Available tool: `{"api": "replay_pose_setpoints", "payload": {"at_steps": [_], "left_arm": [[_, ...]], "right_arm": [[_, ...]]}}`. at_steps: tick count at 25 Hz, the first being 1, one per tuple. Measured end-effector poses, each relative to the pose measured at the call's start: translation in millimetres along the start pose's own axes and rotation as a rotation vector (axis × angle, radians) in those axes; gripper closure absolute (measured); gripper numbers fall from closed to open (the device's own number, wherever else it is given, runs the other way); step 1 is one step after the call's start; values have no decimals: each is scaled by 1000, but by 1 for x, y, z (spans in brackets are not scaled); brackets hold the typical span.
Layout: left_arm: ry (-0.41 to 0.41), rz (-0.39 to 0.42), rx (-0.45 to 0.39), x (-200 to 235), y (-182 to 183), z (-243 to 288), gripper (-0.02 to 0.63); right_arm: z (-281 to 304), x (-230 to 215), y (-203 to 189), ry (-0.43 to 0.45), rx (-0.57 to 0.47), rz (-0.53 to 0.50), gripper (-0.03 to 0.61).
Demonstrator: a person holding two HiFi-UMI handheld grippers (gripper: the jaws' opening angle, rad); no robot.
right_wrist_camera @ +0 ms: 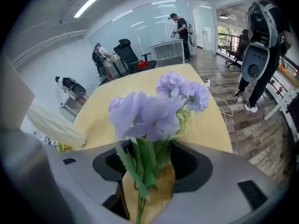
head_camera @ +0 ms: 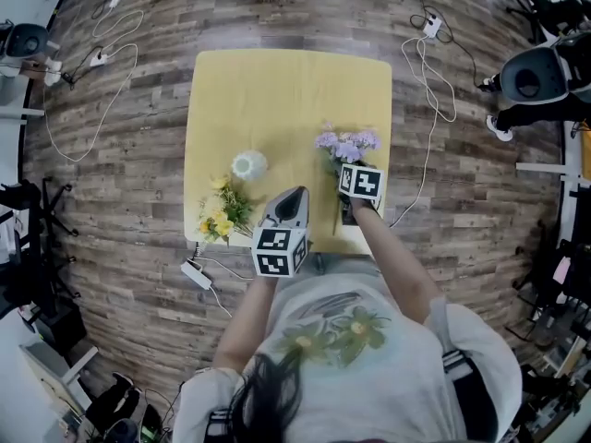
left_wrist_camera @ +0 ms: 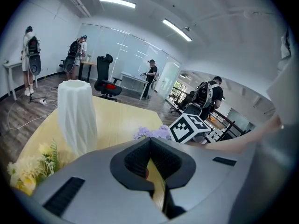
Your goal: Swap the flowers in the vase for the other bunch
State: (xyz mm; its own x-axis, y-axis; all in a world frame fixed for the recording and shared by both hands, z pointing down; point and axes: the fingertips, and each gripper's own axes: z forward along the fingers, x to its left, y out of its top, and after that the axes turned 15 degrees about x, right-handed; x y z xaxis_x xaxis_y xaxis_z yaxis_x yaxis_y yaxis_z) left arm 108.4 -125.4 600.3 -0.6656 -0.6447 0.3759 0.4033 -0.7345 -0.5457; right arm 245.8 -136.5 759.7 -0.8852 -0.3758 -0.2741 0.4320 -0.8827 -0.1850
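Observation:
A white ribbed vase (head_camera: 248, 164) stands empty on the yellow table (head_camera: 277, 90); the left gripper view has this vase (left_wrist_camera: 76, 115) at its left. A yellow bunch (head_camera: 222, 212) lies on the table beside the vase, near the front left edge. The purple bunch (head_camera: 346, 146) lies at the right. My right gripper (head_camera: 347, 175) points steeply down over its stems. In the right gripper view the purple flowers (right_wrist_camera: 154, 111) rise between the wide jaws of that gripper (right_wrist_camera: 147, 171), which is open. My left gripper (head_camera: 295, 194) hovers shut and empty between the bunches.
The table's front edge runs just under both grippers. A white power strip (head_camera: 196, 273) and cables (head_camera: 88, 72) lie on the wood floor around the table. Office chairs (left_wrist_camera: 106, 78) and several people with backpacks stand further off in the room.

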Motion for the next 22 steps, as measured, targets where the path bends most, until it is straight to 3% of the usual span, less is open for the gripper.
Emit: {"api": "replay_pose_setpoints", "payload": {"at_steps": [3, 6, 10, 15, 22], "left_arm": [[11, -4, 12, 3, -8, -1, 595], [14, -11, 14, 6, -11, -3, 595], [21, -13, 15, 7, -13, -6, 595], [26, -5, 0, 0, -10, -14, 595], [52, -1, -34, -11, -12, -30, 595]], "right_arm": [[10, 1, -5, -2, 29, -9, 331], [9, 9, -1, 6, 26, -46, 452], [2, 18, 0, 21, 13, -88, 494], [-24, 33, 7, 62, -60, -166, 500], [-78, 76, 5, 219, -165, -353, 499]]}}
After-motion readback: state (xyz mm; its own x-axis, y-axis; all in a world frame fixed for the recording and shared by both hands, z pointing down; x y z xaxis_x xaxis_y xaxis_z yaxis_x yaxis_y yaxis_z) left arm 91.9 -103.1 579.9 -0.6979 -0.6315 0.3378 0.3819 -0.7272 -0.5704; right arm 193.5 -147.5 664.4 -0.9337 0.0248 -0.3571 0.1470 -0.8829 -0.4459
